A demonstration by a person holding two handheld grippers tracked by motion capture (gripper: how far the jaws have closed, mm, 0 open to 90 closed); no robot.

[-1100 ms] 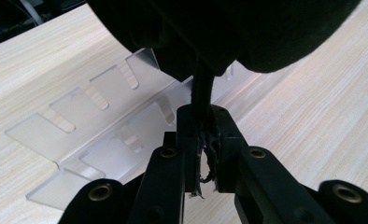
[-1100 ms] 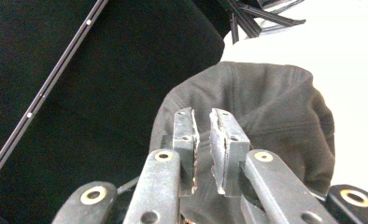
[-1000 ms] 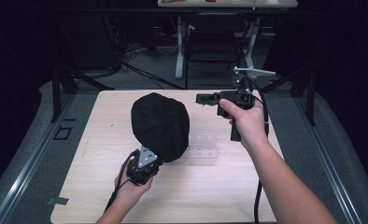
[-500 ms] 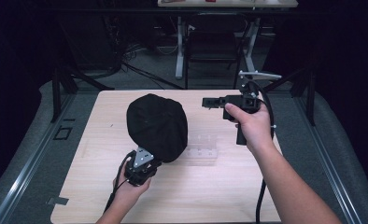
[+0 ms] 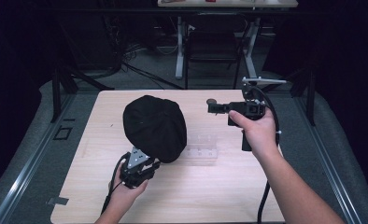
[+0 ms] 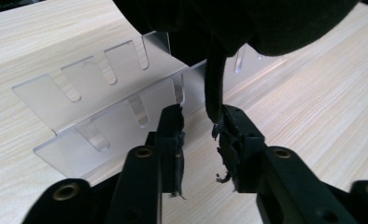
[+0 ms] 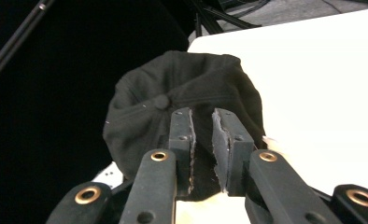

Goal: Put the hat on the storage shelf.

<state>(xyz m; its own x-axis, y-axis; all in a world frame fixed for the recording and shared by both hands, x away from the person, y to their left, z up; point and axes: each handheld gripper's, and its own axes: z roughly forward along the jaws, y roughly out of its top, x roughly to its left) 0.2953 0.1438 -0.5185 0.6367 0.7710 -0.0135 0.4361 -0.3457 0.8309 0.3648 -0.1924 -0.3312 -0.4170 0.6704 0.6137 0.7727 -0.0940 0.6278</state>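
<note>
Fingers of the left gripper (image 6: 198, 130) are parted, and the jaws have just been opening; a dangling edge of the black cap (image 5: 155, 128) hangs between the pads, brushing the right-hand one but no longer pinched. This release is judged to mean the cap has been let go on the clear plastic rack (image 6: 107, 107), which stands just beyond the fingertips on the wooden table (image 5: 210, 186). The cap is draped over the rack's far end, above and ahead of the fingertips. Farther off, the right gripper (image 5: 211, 108) is held in the air beside the cap; its jaws have also just been opening, a narrow gap is seen between them, and nothing is held. The cap sits well beyond those fingertips.
</note>
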